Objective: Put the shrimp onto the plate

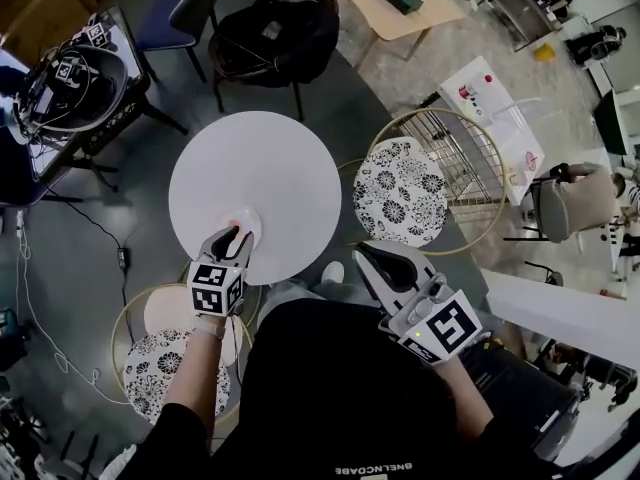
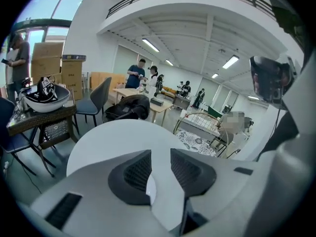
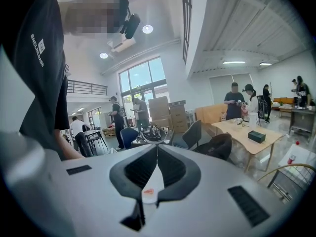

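Observation:
A small white plate [image 1: 248, 224] sits near the front edge of the round white table [image 1: 255, 183]. A pinkish shrimp [image 1: 236, 221] lies on it. My left gripper [image 1: 236, 236] hangs just over the near side of the plate, its tips next to the shrimp. In the left gripper view its jaws [image 2: 160, 156] stand apart with nothing between them, and only the plate's rim [image 2: 151, 189] shows below. My right gripper [image 1: 372, 260] is off the table to the right, shut and empty [image 3: 157, 149]. Below its tips I see the plate [image 3: 150, 181] with the shrimp [image 3: 148, 191].
A patterned stool [image 1: 400, 190] in a gold wire frame stands right of the table; another [image 1: 170, 368] is at my lower left. A chair with a black bag [image 1: 280, 30] stands behind the table. A side table with gear [image 1: 70, 83] and floor cables [image 1: 95, 233] are at left.

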A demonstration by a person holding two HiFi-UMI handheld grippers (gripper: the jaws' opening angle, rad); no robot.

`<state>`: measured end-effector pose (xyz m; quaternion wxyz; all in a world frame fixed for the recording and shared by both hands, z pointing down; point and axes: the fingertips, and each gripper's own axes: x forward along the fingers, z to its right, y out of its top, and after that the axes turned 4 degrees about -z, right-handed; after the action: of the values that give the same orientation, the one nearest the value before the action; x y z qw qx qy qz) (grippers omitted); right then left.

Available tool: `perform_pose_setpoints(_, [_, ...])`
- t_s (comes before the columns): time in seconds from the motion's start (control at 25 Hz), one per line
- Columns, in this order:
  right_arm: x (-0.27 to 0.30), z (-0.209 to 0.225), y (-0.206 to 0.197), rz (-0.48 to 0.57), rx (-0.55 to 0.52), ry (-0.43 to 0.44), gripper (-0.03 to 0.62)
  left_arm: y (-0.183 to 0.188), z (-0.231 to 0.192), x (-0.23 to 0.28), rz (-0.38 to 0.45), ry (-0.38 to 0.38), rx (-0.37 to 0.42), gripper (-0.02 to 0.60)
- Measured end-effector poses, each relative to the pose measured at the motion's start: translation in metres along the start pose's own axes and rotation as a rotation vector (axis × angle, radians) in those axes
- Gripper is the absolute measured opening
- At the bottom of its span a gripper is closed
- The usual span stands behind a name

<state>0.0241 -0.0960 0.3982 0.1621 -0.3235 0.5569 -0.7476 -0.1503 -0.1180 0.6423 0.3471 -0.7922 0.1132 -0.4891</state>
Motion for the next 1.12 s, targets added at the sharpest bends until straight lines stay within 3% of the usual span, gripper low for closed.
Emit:
perform_pose_setpoints(0.52, [-0.018,0.005,0.009,0.064,-0.008,0.075,0.017,0.102,0.078,-0.092,0.286,0.042,0.077,0.037])
perform_pose_setpoints(0.72, [-0.019,0.005,0.021,0.100,-0.013,0.119,0.017,0.129,0.109,-0.130,0.381,0.046,0.061,0.014])
perform_pose_setpoints(1.12, [-0.010,-0.007,0.041,0.158,-0.030,0.224,0.017,0.149,0.131,-0.204,0.542,0.139,0.005,0.006])
